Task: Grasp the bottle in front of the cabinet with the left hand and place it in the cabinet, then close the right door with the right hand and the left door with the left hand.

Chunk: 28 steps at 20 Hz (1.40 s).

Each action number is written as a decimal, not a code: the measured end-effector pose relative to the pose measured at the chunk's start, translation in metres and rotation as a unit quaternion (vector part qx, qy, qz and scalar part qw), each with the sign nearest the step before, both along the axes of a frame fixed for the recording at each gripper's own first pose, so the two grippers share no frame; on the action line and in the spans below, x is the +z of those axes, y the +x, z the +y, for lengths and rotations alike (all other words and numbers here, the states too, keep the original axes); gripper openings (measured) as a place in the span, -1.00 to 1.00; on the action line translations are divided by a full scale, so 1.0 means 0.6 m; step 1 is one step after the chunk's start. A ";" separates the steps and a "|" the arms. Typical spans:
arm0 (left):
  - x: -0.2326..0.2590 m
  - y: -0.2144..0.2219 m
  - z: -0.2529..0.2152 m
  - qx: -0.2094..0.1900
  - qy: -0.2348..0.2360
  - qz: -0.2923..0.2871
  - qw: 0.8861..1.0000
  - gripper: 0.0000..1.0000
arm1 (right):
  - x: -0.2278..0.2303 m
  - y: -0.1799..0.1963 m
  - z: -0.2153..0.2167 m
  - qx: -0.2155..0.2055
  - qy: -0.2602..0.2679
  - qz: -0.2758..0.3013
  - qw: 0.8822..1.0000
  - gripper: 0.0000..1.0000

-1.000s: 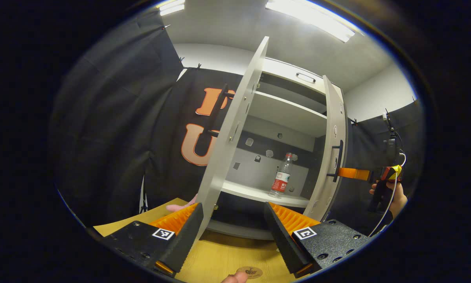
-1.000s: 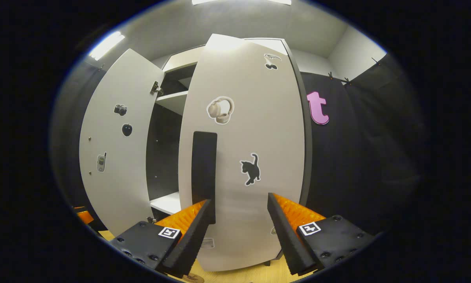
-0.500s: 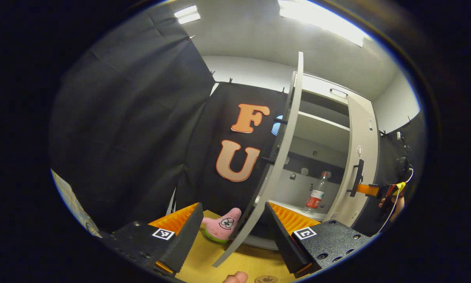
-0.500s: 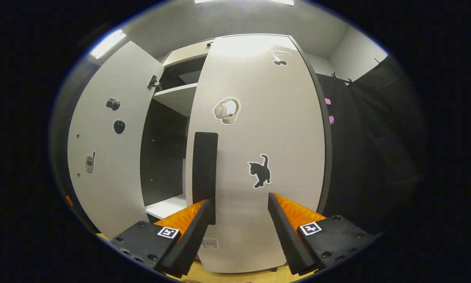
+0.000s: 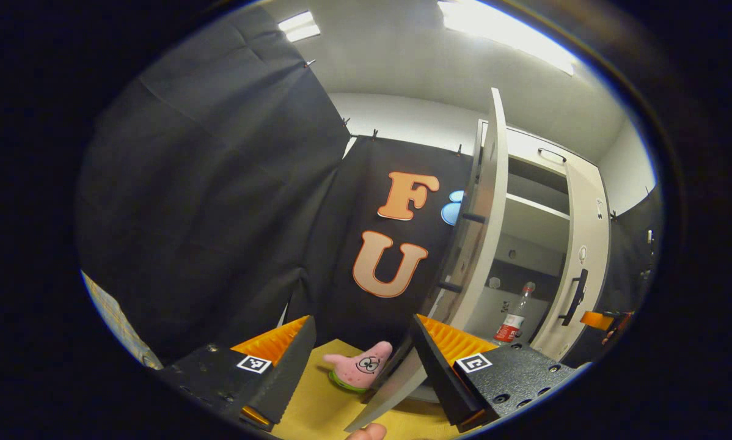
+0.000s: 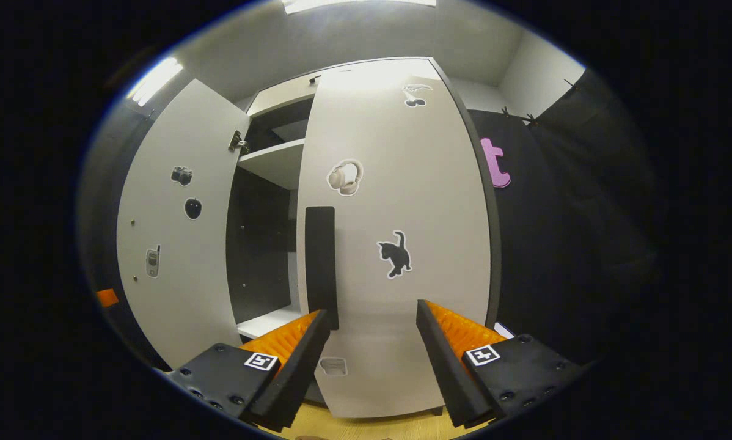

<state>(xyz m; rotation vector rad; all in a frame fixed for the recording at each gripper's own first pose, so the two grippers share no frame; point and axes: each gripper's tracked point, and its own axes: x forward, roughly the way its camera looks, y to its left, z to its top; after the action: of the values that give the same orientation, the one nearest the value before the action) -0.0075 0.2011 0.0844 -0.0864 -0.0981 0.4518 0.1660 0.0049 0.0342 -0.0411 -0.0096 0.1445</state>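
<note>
Two doors remain: the bottle (image 5: 512, 318) stands inside, lower right of the left gripper view. With the right gripper (image 6: 369, 342) spread wide and empty at frame bottom, press squarely on the right door (image 6: 396, 244). Left gripper (image 5: 361, 357) gapes empty.

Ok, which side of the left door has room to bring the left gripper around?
Outer side: the bare wooden table between the left gripper and the booth wall looks free, except for the pink star plush near the left door. Inner side is tighter: only a narrow gap to the right door, with the bottle on the shelf behind it.
</note>
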 end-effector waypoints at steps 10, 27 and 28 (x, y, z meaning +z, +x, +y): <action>0.083 0.113 0.049 0.026 0.065 -0.007 0.998 0.88 | -0.016 -0.155 -0.077 -0.049 -0.004 0.009 0.999 0.91; 0.057 0.174 -0.148 -0.129 0.099 0.015 0.987 0.70 | -0.074 -0.230 -0.163 -0.107 0.000 0.031 0.994 0.92; 0.055 0.179 -0.166 -0.140 0.102 0.013 0.985 0.80 | -0.071 -0.234 -0.165 -0.110 -0.001 0.030 0.993 0.92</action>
<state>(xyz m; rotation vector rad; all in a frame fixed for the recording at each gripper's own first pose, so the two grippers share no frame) 0.0998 0.1013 0.1173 0.1071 -0.1052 0.1602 0.0259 -0.0943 -0.0087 -0.0404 0.0545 -0.0756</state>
